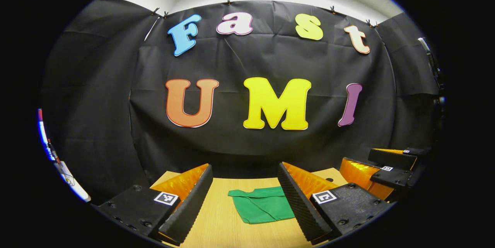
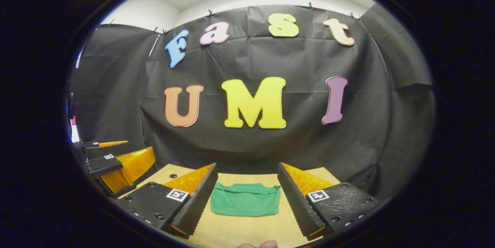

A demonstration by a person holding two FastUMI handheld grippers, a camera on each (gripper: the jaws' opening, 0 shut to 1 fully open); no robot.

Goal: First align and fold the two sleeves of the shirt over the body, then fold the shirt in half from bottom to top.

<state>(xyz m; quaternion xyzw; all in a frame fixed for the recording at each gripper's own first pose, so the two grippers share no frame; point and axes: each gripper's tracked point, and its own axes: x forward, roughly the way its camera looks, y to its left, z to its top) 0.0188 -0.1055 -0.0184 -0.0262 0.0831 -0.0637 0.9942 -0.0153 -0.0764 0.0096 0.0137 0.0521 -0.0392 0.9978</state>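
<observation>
Green shirt (image 2: 245, 200) folded into a compact rectangle, flat on the light wooden desk (image 2: 247, 230), near its far edge under the black cloth wall (image 2: 247, 62). Short of the shirt and above the desk, right hand-held gripper (image 2: 247, 186) with fingers spread wide, nothing between them. Same for the left hand-held gripper (image 1: 245, 186): fingers parted, empty, shirt (image 1: 263, 204) lying just beyond (partly hidden by one finger). Fingertips of a hand (image 2: 258, 245) at the desk's near edge.
</observation>
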